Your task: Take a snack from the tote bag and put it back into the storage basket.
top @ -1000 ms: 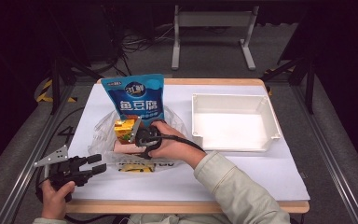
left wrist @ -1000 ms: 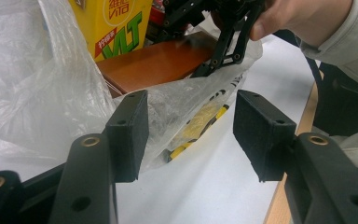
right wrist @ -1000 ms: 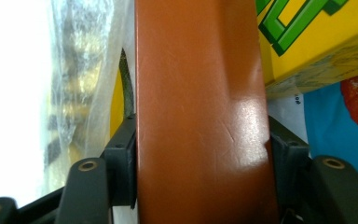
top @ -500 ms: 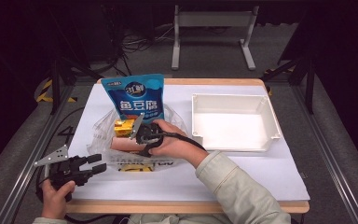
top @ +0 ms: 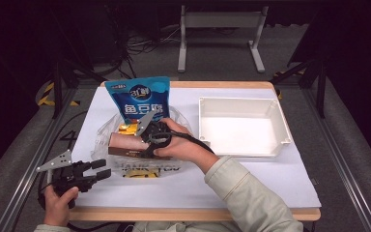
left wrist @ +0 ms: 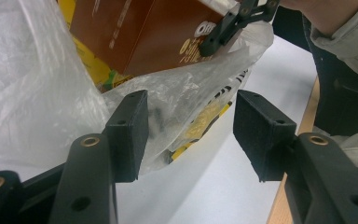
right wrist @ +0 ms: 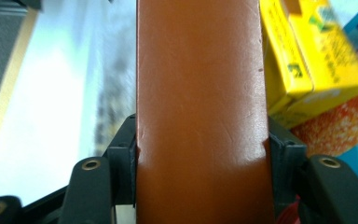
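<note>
Your right hand-held gripper (top: 147,140) grips the brown box (top: 133,145) over the plastic bag (top: 104,137).

Taking the bag as landmark: the brown box sits above its opening, clamped by its two long sides between your right jaws, with a yellow box (right wrist: 307,60) just beside it. Behind the bag stands the blue pouch (top: 140,99); the white tray (top: 241,128) lies well to its right on the table (top: 270,179). Your left hand-held gripper (top: 94,169) rests near the bag's front left corner, jaws wide apart around nothing, a fold of the bag just ahead of them.

Lab – dark room, floor cables (top: 145,46), aluminium-framed table (top: 24,169).
</note>
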